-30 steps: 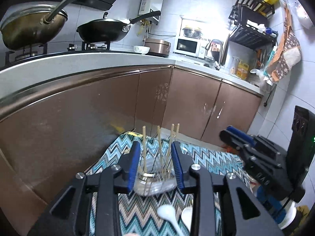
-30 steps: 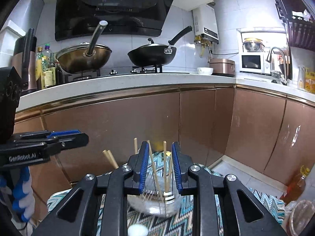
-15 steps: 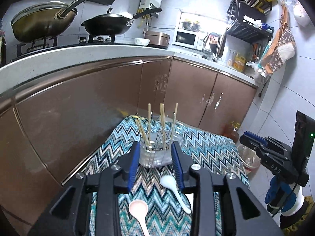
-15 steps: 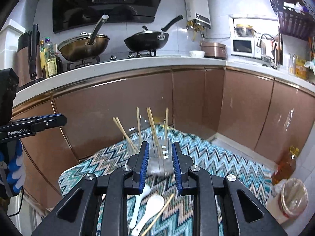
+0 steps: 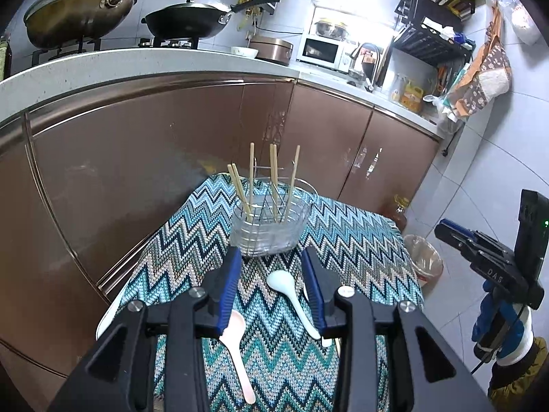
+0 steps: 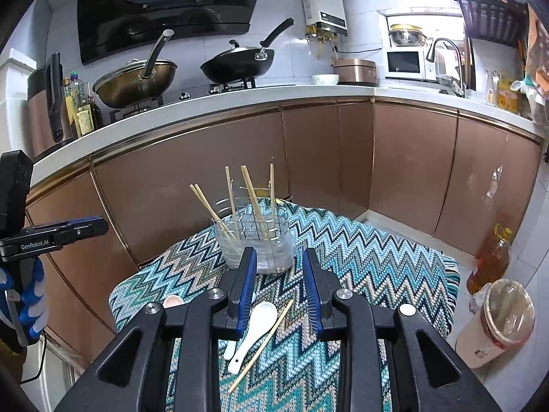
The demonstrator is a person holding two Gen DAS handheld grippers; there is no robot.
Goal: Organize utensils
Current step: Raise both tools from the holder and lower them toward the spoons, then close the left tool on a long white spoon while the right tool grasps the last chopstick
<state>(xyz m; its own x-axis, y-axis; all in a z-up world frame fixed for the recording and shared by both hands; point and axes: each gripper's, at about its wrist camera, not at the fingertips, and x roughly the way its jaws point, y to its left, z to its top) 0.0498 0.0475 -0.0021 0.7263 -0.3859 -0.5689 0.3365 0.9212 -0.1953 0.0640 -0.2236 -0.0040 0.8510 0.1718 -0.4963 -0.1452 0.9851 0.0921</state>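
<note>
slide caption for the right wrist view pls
Open right gripper above white spoon and loose chopstick, facing chopstick holder.

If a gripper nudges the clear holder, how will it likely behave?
The holder looks like thin clear plastic, so probably light and apt to slide on the cloth. The chopsticks stand tall and lean outward, so it may tip or rattle.

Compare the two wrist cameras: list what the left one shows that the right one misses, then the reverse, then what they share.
Only the left wrist view shows the whole pink spoon; the right view catches just its tip.

Only the right wrist view shows the loose chopstick lying on the cloth beside a white spoon, and the range hood.

Both show the clear holder with chopsticks standing in it, the zigzag cloth, both woks, the microwave, and an open, empty gripper in front.
</note>
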